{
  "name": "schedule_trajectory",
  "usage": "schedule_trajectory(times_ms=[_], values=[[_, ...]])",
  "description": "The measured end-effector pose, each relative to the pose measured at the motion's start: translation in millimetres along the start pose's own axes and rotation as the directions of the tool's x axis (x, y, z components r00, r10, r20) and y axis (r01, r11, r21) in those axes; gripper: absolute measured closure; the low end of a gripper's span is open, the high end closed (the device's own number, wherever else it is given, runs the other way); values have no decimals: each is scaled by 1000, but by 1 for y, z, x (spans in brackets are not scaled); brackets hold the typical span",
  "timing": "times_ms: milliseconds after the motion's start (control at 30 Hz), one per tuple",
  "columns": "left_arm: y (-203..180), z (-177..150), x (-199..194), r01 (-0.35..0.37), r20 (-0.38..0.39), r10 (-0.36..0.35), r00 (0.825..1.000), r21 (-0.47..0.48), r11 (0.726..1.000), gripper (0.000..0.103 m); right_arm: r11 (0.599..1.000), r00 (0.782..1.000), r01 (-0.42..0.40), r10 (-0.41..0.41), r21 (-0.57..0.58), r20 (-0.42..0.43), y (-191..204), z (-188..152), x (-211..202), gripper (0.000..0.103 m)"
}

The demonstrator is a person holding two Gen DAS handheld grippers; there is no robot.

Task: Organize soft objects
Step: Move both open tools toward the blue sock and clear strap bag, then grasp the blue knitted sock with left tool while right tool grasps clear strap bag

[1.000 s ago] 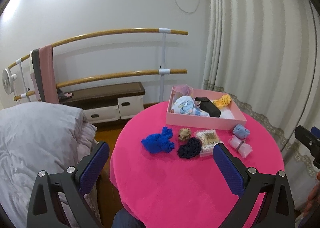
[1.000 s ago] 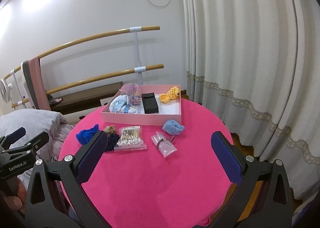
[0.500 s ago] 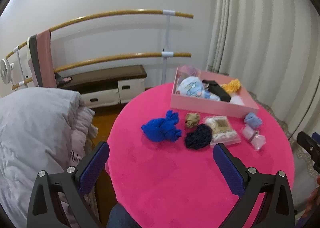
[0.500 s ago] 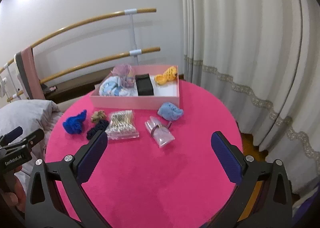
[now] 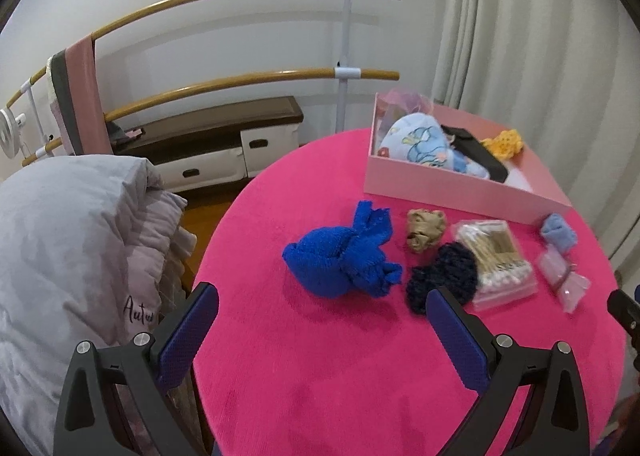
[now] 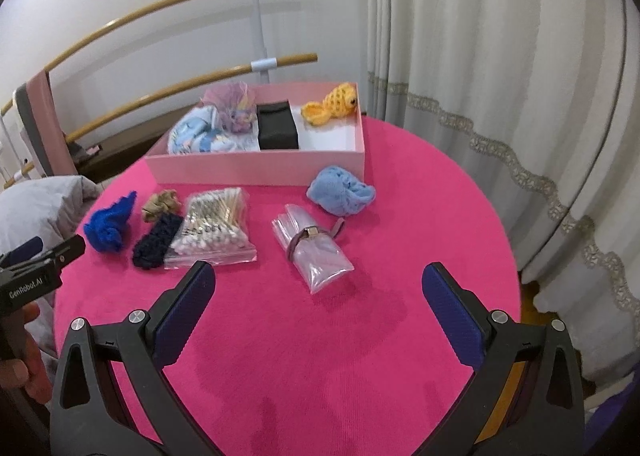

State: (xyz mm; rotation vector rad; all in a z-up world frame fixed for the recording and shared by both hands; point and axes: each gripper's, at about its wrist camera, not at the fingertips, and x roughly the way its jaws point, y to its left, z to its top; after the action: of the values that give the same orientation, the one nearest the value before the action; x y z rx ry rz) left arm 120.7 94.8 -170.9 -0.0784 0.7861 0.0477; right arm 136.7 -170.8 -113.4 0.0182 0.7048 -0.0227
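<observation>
— Presently, jaws?
— Left gripper [image 5: 322, 320] and right gripper [image 6: 318, 308]: both gaping wide, holding nothing, hovering over the tabletop [image 6: 380, 356].
— Stock lying loose?
— Blue cloth bundle [image 5: 344, 258], navy knit [image 5: 442, 280], tan scrunchie [image 5: 426, 224], pale blue cloth [image 6: 340, 189]; pink box [image 6: 256, 167] sitting behind.
— Risks?
— Swab bag [image 6: 216, 228] touching the navy knit, likely snagging; sachet [image 6: 314, 248] lying in the right gripper's path.
</observation>
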Motion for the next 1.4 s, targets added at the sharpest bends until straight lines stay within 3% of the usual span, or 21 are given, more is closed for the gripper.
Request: schedule_trajectory(times_ms=[333, 633, 700, 733, 800, 867, 933, 1133, 1400], values=[[1, 19, 63, -25, -34, 26, 999, 14, 1000, 0, 1000, 996, 22, -23, -17, -83, -6, 9, 58, 0], [-7, 23, 109, -17, -94, 21, 995, 47, 999, 2, 999, 994, 24, -29, -43, -109, -6, 11, 84, 1], [-10, 24, 114, -1, -101, 7, 995, 58, 998, 6, 999, 992, 22, -27, -44, -123, -7, 11, 90, 9], [-11, 24, 119, 9, -117, -1, 993, 61, 998, 18, 999, 990, 12, -19, -46, -139, -6, 10, 93, 22], [-11, 24, 121, 35, -113, -29, 993, 56, 998, 26, 998, 989, -4, -5, -62, -151, -3, 9, 95, 32], [-11, 24, 120, 46, -105, -40, 994, 59, 997, 39, 996, 990, -15, 3, -85, -143, 2, 9, 94, 54], [-14, 21, 118, 54, -93, -47, 995, 72, 996, 48, 995, 990, -28, 15, -95, -137, 7, 7, 91, 63], [-16, 11, 110, 78, -90, -71, 993, 73, 994, 62, 996, 990, -62, 54, -61, -134, 3, -1, 78, 66], [-14, -16, 58, 89, -91, -82, 992, 75, 993, 63, 996, 989, -84, 79, -39, -125, -4, -17, 51, 66]])
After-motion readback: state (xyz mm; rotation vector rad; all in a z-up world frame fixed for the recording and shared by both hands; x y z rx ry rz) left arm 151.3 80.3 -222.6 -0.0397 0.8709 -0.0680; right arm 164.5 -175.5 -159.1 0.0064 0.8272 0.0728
